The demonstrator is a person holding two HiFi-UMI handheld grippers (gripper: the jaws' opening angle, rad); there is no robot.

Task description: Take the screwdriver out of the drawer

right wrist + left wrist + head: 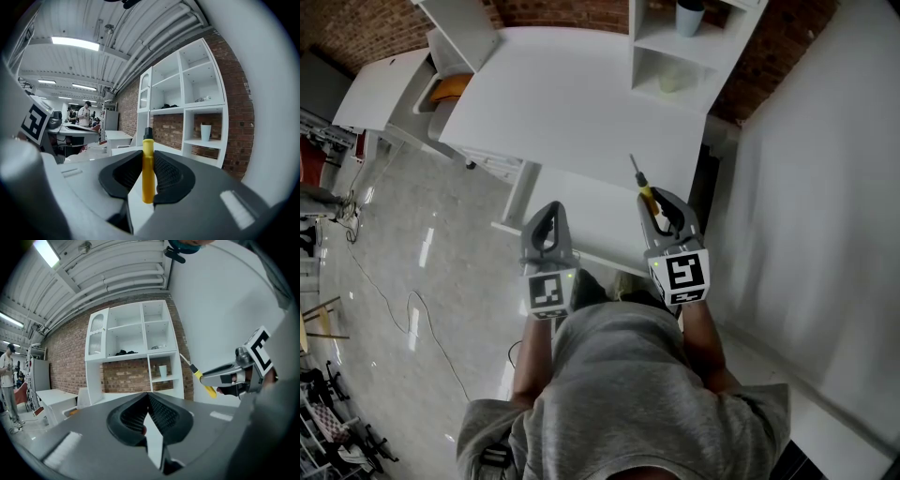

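A screwdriver (643, 186) with a yellow handle and a black collar is clamped in my right gripper (662, 201), its thin shaft pointing out over the white desk (572, 103). In the right gripper view the screwdriver's handle (148, 171) stands upright between the pads of the right gripper (148, 157). My left gripper (548, 210) hangs beside it on the left, shut with nothing in it. The left gripper view shows its own tips meeting (149, 397), with the right gripper (224, 375) and the screwdriver (202, 378) off to the right. A white drawer (581, 220) juts out from under the desk's front edge, below both grippers.
A white shelf unit (675, 47) holding a cup (689, 17) stands at the desk's back right. A white wall (825, 206) runs close on the right. Another white desk (380, 89) and a cable on the floor (403, 309) are at the left. A person (85, 115) stands far off.
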